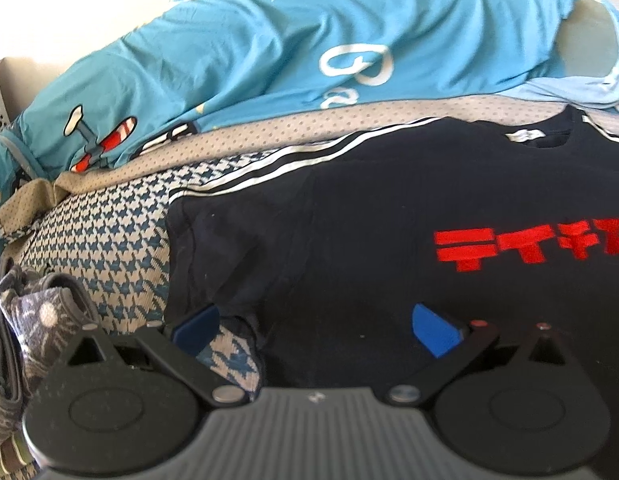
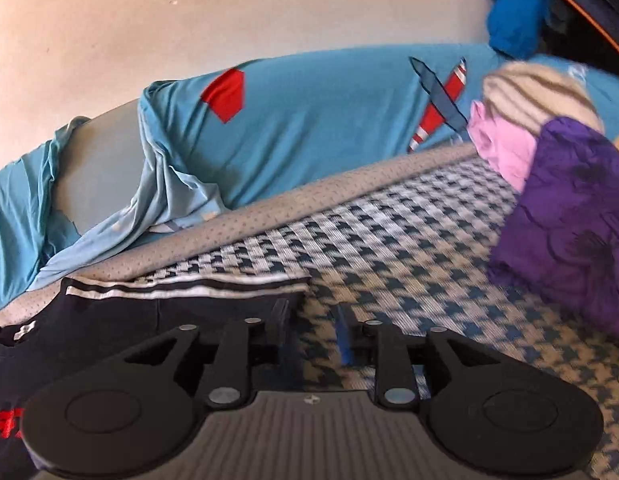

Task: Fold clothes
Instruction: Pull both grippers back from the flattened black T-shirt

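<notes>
Houndstooth mat (image 1: 121, 248) under a pale wall (image 2: 229, 20); black T-shirt (image 1: 329, 220) spread; both hand-held grippers (image 1: 315, 326) (image 2: 313, 332) released.

This looks like a bedroom in a home. A bed with a houndstooth mat (image 2: 409, 276) fills both views, a blue cartoon-print sheet (image 1: 269, 48) bunched along a plain cream wall (image 2: 229, 12). Clothes lie about: a black T-shirt (image 1: 329, 240), purple (image 2: 569, 208) and pink (image 2: 501, 148) garments heaped at one side.
</notes>
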### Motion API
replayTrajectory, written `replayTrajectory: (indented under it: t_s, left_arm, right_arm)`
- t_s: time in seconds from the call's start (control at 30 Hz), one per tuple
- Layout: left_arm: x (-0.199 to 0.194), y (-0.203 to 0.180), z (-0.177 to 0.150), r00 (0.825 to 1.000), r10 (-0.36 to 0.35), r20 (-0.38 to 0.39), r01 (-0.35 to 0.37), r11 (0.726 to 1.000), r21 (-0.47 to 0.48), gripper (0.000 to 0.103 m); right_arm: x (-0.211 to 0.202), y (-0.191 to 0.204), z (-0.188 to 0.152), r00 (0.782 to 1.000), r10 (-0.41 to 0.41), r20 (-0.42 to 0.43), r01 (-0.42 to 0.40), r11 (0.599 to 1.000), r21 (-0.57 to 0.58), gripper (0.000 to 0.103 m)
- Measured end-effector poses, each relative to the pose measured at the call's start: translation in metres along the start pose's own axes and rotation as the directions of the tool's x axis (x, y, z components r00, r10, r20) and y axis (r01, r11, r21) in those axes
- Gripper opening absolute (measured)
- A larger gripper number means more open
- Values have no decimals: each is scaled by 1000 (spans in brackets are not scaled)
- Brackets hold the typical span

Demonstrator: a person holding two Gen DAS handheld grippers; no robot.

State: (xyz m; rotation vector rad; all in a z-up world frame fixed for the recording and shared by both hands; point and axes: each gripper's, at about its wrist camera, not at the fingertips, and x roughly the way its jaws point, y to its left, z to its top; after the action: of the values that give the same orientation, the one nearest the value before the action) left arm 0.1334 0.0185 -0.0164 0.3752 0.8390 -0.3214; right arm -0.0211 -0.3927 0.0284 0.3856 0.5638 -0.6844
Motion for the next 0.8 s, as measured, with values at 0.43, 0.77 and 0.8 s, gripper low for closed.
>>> replayTrajectory:
  t_s: [0.43,0.77,0.8]
  left_arm:
    - [-8,-13,-6,1000,-4,6,4,999,48,103]
    - [-2,-14,-7,999,-21,-37,22,999,42,103]
    - [-2,-15,-8,999,-23,-39,25,999,44,103]
  right_arm:
    - [-6,-11,-30,981,148,-127,-141,988,64,30]
    - [-5,8,-39,983,148,-104,-150,989,-9,16]
    - [-6,9,-39,985,140,-102,-143,990,-17,14]
